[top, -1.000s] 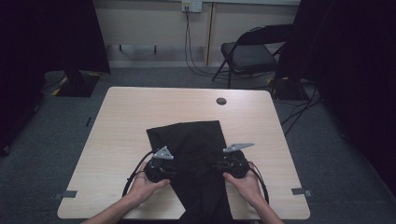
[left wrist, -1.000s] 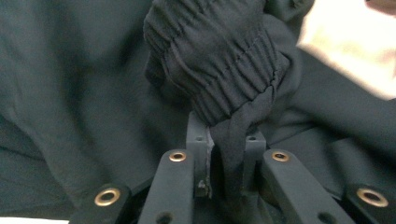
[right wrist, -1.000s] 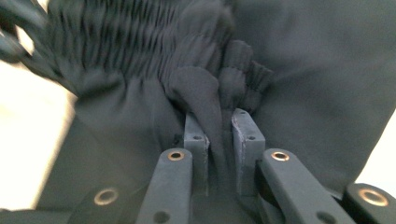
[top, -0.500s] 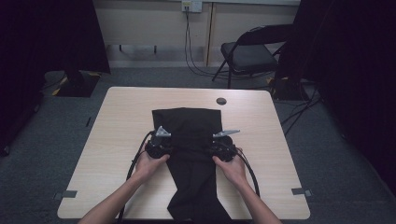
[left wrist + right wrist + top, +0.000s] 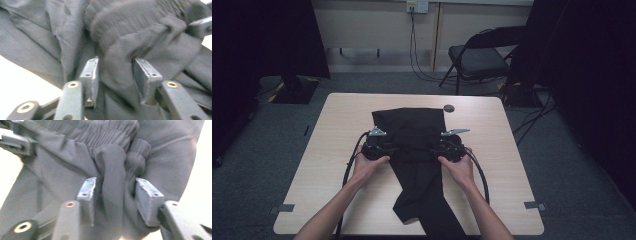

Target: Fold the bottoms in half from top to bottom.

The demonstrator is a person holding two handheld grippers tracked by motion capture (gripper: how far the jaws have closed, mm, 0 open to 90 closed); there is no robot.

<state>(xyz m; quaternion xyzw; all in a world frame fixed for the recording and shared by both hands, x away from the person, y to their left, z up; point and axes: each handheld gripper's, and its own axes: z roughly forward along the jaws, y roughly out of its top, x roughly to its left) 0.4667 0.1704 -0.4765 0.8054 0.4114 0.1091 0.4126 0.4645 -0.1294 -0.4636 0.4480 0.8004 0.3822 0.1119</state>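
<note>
You've got both tools clamped on the black trousers (image 5: 414, 150) mid-frame on the bench (image 5: 337, 125): left tool (image 5: 116, 75) and right tool (image 5: 115, 200) each pinch a bunch of the gathered waistband. Keep both grips level and move together so the fold lands square.

A small dark round disc (image 5: 449, 108) lies near the far edge of the surface (image 5: 337, 150), toward its right far corner. The light wood surface stands on grey carpet (image 5: 272, 150). Beyond the far edge, a black folding chair (image 5: 479, 57) stands to the right, by the wall. Cables (image 5: 414, 45) hang from a wall outlet (image 5: 417, 6) and trail to the floor. Dark curtains (image 5: 267, 35) hang at both sides. Grey tape strips (image 5: 532, 205) mark the carpet by the near corners.
</note>
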